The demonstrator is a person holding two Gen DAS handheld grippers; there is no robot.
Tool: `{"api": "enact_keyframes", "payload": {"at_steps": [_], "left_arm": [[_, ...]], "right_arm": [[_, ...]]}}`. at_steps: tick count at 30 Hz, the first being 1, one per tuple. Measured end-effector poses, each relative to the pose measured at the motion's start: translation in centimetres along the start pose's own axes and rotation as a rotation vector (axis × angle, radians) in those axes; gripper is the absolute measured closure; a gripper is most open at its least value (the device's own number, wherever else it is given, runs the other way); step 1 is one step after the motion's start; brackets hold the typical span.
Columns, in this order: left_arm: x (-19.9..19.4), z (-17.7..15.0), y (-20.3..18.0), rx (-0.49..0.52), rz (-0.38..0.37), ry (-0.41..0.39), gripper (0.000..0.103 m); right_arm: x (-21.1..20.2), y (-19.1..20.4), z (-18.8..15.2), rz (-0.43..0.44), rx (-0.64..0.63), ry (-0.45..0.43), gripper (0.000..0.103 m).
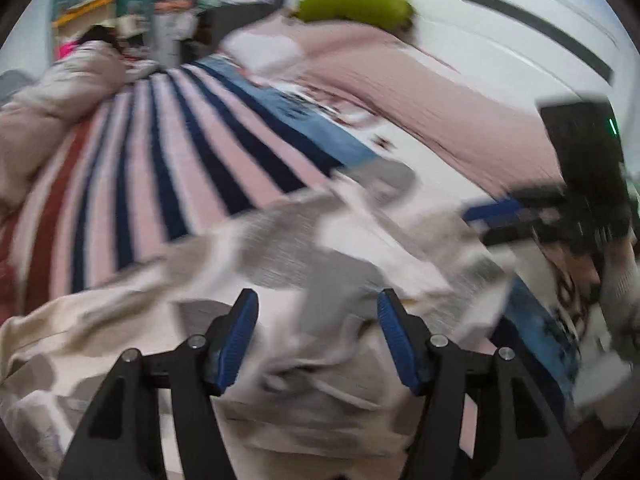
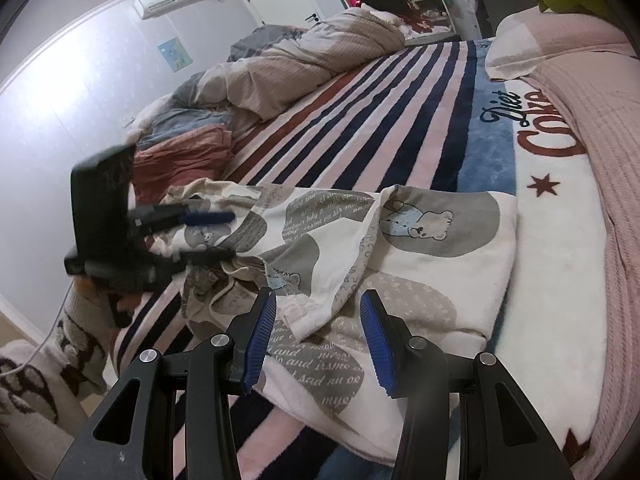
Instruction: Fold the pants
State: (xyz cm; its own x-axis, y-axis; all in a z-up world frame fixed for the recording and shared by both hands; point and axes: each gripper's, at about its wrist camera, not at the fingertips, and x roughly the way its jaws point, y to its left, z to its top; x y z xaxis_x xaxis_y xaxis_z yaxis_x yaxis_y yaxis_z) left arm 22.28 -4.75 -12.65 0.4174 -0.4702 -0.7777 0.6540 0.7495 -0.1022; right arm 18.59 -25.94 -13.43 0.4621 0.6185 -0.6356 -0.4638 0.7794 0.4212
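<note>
Right wrist view: the bear-print pants [image 2: 360,264] lie crumpled on the striped blanket [image 2: 360,120] covering the bed. The right gripper [image 2: 318,332] angles down over their near edge, fingers [image 2: 262,332] parted, nothing gripped. The left gripper [image 2: 208,236], held in a hand [image 2: 96,292] at the pants' far end, has fingers released, cloth beneath them.

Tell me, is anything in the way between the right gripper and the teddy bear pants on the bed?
Nothing visible blocks it. The right gripper hangs open just above the pants, with only air between its blue pads and the cloth. The left gripper is off at the far side of the pants.
</note>
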Motion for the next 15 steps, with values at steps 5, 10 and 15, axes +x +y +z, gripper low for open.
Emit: {"api": "enact_keyframes", "payload": {"at_steps": [5, 10, 15], "left_arm": [[2.8, -0.7, -1.9, 0.089, 0.114, 0.103, 0.046], [2.7, -0.6, 0.1, -0.015, 0.117, 0.08, 0.1], [-0.3, -1.2, 4.5, -0.258, 0.105, -0.052, 0.101]], "right_arm": [[-0.5, -0.2, -0.4, -0.002, 0.007, 0.001, 0.063], [-0.9, -0.1, -0.5, 0.004, 0.009, -0.01, 0.063], [-1.1, 0.1, -0.5, 0.004, 0.009, -0.011, 0.063]]}}
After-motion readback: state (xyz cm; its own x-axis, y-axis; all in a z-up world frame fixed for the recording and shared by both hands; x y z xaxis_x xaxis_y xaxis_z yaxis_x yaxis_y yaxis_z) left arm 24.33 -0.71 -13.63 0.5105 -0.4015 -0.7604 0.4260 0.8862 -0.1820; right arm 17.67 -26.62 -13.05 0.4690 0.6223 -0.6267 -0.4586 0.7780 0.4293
